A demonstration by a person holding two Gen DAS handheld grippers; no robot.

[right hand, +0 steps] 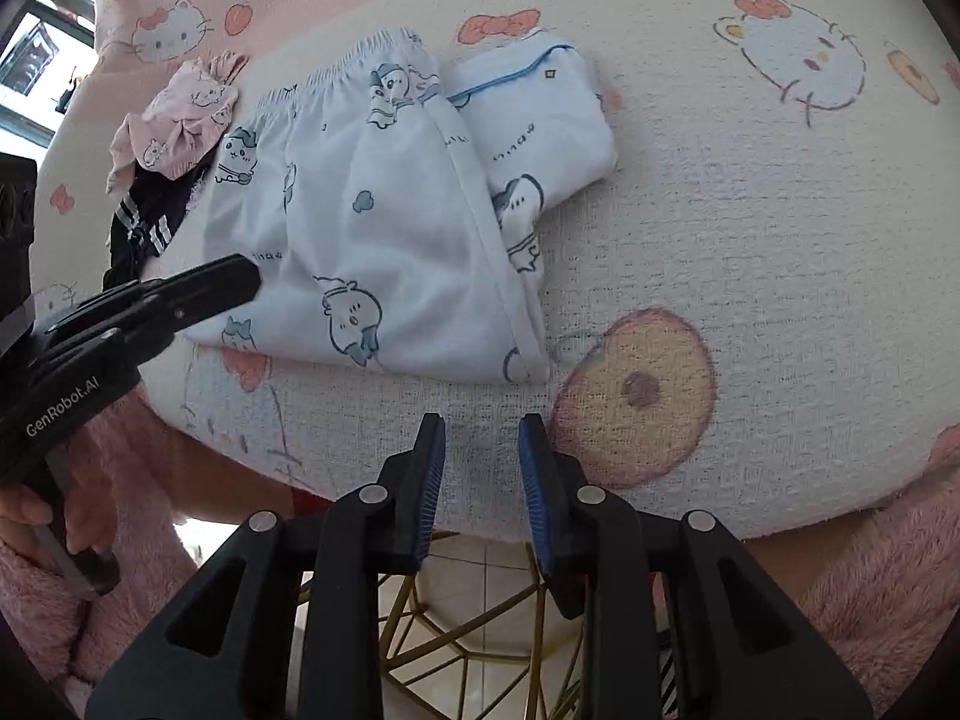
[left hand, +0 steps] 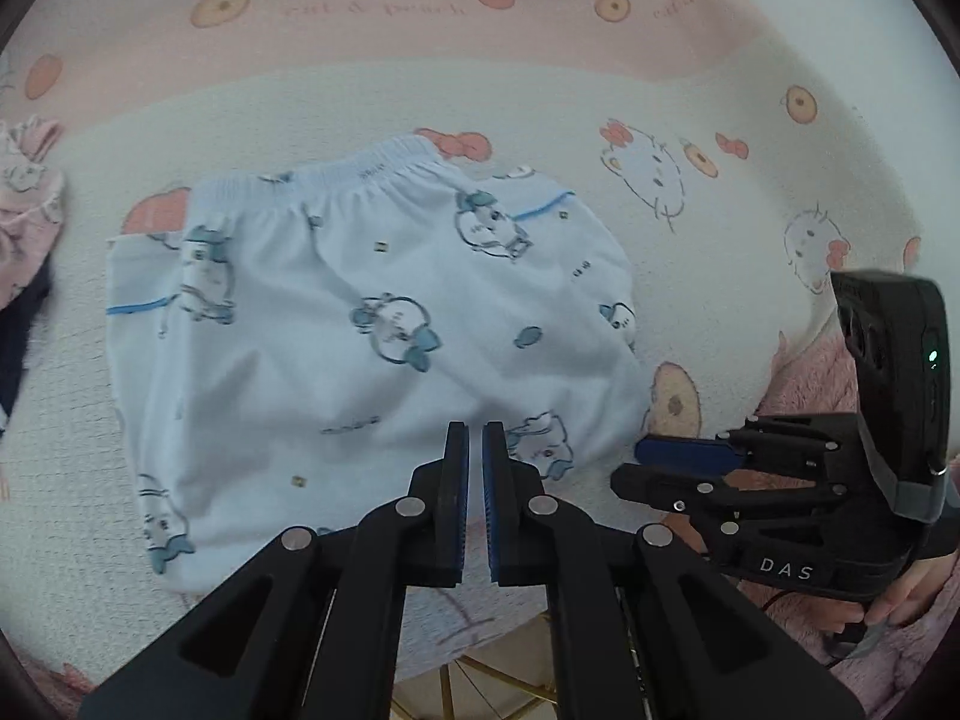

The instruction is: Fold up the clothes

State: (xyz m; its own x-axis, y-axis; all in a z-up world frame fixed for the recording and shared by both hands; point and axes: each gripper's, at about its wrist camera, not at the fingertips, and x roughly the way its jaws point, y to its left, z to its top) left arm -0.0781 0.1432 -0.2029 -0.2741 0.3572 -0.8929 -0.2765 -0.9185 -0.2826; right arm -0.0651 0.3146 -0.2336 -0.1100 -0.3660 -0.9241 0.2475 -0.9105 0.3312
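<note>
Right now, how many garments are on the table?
4: light blue pants centre; folded blue top beside them, partly under; pink garment and dark striped one far-left. More may be hidden.

A cream towel-like cover (right hand: 750,252) printed with cartoon cats, red bows and peaches drapes the table, its band toward twelve o'clock turning pink (left hand: 480,36). Beneath the near edge, at six o'clock, a gold wire frame (right hand: 480,618) stands on pale floor tiles (right hand: 498,564). At ten o'clock, a window (right hand: 42,54) shows daylight.
</note>
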